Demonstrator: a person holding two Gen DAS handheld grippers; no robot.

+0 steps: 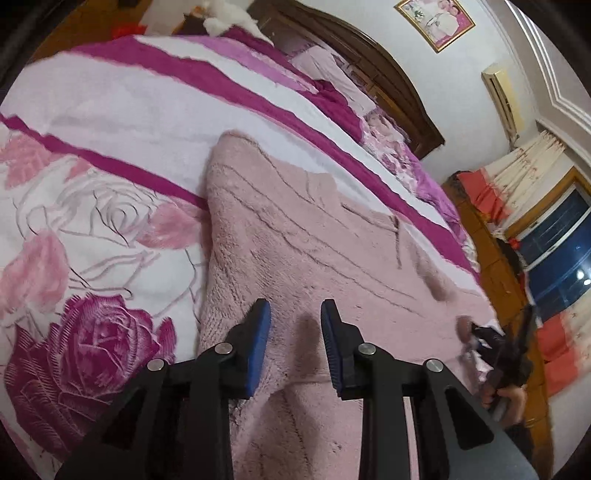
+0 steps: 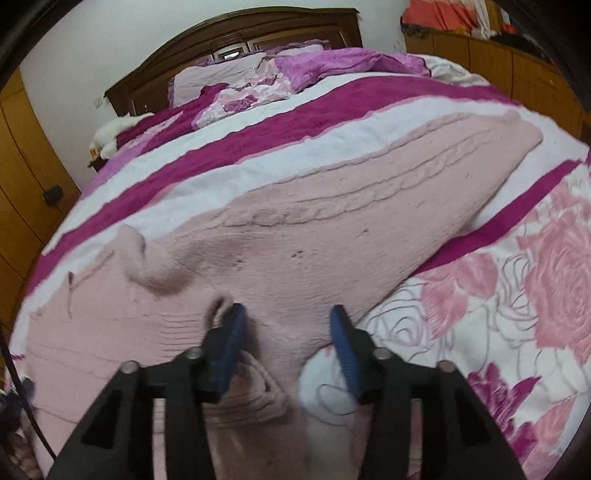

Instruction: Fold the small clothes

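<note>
A pale pink knitted sweater (image 1: 306,236) lies spread on the bed's flowered blanket; it also shows in the right wrist view (image 2: 332,221). My left gripper (image 1: 295,317) is open, its blue pads low over the sweater near one edge, with nothing between them. My right gripper (image 2: 288,321) is open, with a cuff-like end of the sweater (image 2: 258,380) lying between and below the jaws, which are not closed on it. A loose fold of knit (image 2: 147,262) stands up left of it. The right gripper also appears at the far right of the left wrist view (image 1: 476,332).
The blanket (image 1: 110,122) has white and magenta stripes and rose prints. Pillows (image 2: 221,77) and a dark wooden headboard (image 2: 236,33) lie at the far end. Wooden cabinets (image 2: 22,158) flank the bed. A window with curtains (image 1: 554,236) is at the right.
</note>
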